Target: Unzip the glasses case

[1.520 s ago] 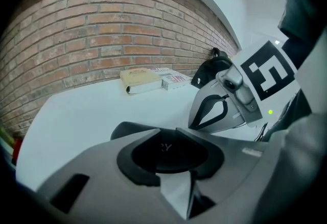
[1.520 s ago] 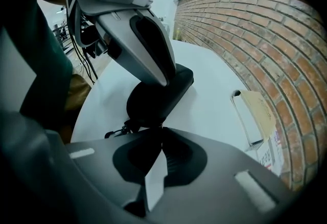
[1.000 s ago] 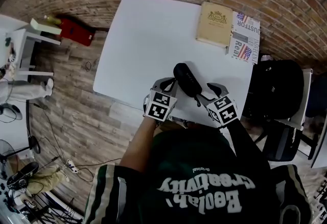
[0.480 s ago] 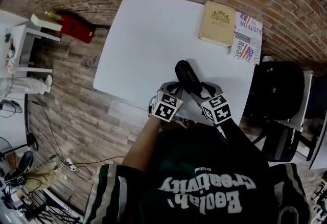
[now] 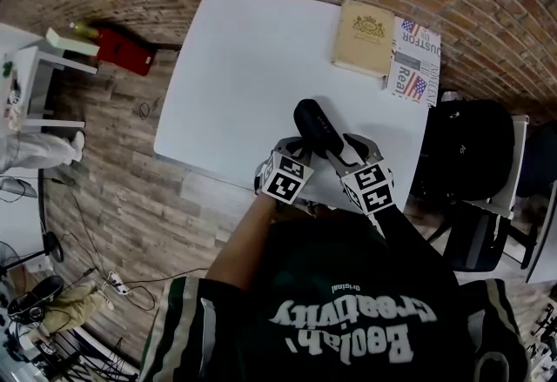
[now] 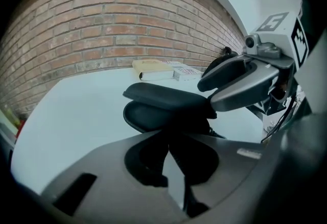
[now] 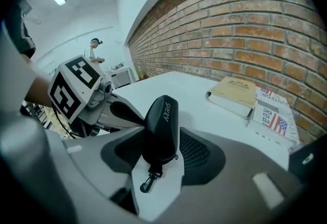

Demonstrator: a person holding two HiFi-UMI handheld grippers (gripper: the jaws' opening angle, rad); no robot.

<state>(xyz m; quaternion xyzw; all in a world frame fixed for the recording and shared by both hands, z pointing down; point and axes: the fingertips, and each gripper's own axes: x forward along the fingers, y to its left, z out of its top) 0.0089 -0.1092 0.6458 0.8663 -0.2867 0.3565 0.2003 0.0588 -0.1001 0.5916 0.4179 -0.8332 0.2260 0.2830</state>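
The black glasses case lies on the white counter close to its near edge, with one tool at each side of its near end. The left tool has its jaws drawn together just in front of the case. Whether they have the zip pull pinched I can't tell, as the dark jaws and dark case run together there.

The right tool has just been closing, and the case's end stands between its jaws with a small snap hook dangling below. The pads do not seem to bear on the shell yet.

That is the weak spot, in my judgement. If the left tool pulls before the right one has a firm hold, the case will likely swivel or slide instead of unzipping, and the counter's edge is near. If the left jaws hold only a sliver of the pull, or nothing, they will slip off. A right grip squarely across the seam could also block the slider's path.
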